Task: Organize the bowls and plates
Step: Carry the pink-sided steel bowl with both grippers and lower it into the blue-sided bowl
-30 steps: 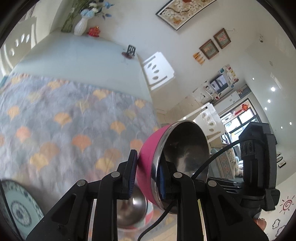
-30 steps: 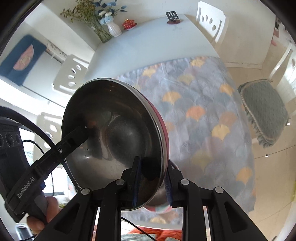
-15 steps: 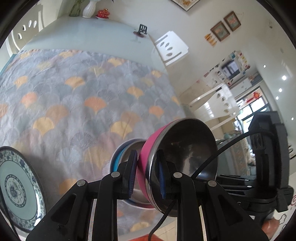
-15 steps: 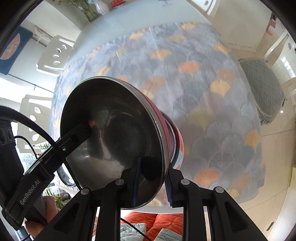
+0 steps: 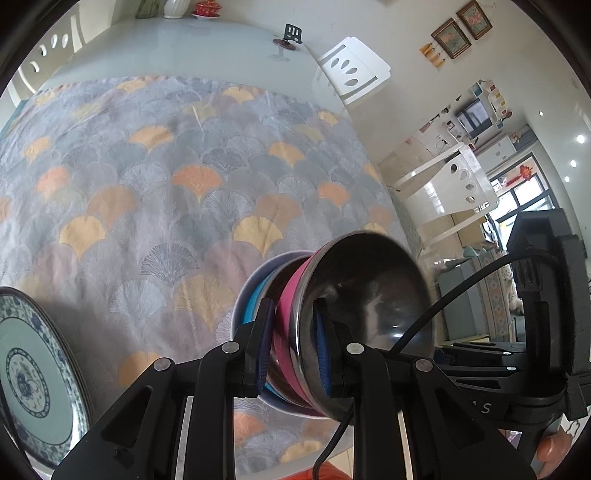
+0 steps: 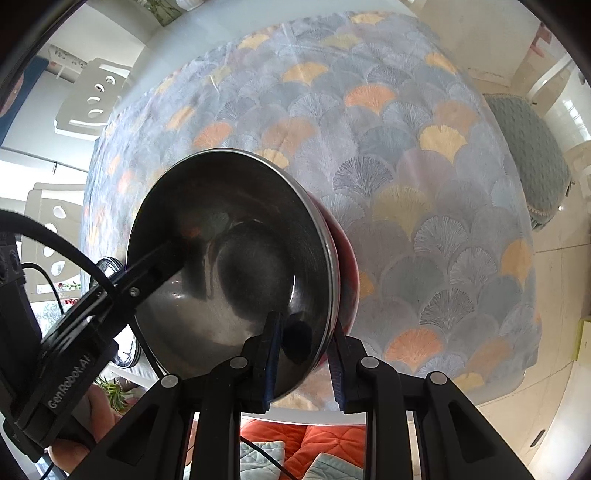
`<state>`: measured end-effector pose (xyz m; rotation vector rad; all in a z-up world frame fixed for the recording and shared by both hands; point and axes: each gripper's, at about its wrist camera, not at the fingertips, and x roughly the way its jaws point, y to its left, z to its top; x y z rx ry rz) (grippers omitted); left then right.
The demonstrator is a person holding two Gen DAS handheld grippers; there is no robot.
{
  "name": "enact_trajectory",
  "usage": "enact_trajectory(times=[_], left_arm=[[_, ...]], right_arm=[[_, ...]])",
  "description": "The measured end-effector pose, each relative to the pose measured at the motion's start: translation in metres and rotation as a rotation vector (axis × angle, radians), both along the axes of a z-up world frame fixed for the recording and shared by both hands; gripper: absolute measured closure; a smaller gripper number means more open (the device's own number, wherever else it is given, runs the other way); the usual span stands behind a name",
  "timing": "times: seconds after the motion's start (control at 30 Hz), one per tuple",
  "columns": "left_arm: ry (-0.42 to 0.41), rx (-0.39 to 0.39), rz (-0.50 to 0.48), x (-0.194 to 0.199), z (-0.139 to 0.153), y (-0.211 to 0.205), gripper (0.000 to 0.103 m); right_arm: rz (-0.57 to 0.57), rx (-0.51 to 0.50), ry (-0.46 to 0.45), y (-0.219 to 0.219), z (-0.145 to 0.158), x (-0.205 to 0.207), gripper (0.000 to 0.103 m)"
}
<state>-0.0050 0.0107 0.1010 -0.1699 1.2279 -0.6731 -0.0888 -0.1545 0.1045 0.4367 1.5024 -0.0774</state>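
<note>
A pink bowl with a steel inside (image 5: 369, 306) is nested in a stack of bowls, blue and pale lilac (image 5: 248, 295), near the table's front edge. My left gripper (image 5: 293, 345) is shut on the pink bowl's rim from one side. My right gripper (image 6: 304, 354) is shut on the opposite rim of the same pink bowl (image 6: 236, 266). Each gripper shows in the other's view, at the bowl's far side. A blue-and-white patterned plate (image 5: 29, 384) lies at the lower left of the left wrist view.
The table carries a grey cloth with fan patterns (image 5: 166, 184). A vase, a red pot and a small black stand (image 5: 291, 35) sit at the far end. White chairs (image 5: 354, 74) stand around; a grey floor mat (image 6: 528, 155) lies to the right.
Both grippers have lowered the pink bowl toward the table and into the stacked bowls. The views have tipped down, showing more of the cloth.
</note>
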Motion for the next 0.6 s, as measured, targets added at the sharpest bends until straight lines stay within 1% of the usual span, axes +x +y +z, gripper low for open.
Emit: enact_trajectory(times=[0.1,0.13,0.47,0.6], left_arm=[[-0.015,0.014,0.005,0.0012,0.0015,0.0020,0.081],[-0.015,0.007,0.005,0.0023,0.0016,0.0034,0.082],[0.025,0.002,0.006,-0.0006,-0.0077,0.0098,0.082],[0.018,0.003,0.003,-0.0024,-0.0049,0.0103,0.081]], right_arm=[[-0.005,0.009,0.003,-0.0014,-0.0021,-0.0010,0.079],[-0.005,0.014,0.001,-0.0021,-0.0020,-0.0011,0.079],[0.021,0.006,-0.018,0.0000,0.0007,-0.0054,0.079],[0.020,0.016,-0.022,-0.0016,0.0016,-0.0065,0.079]])
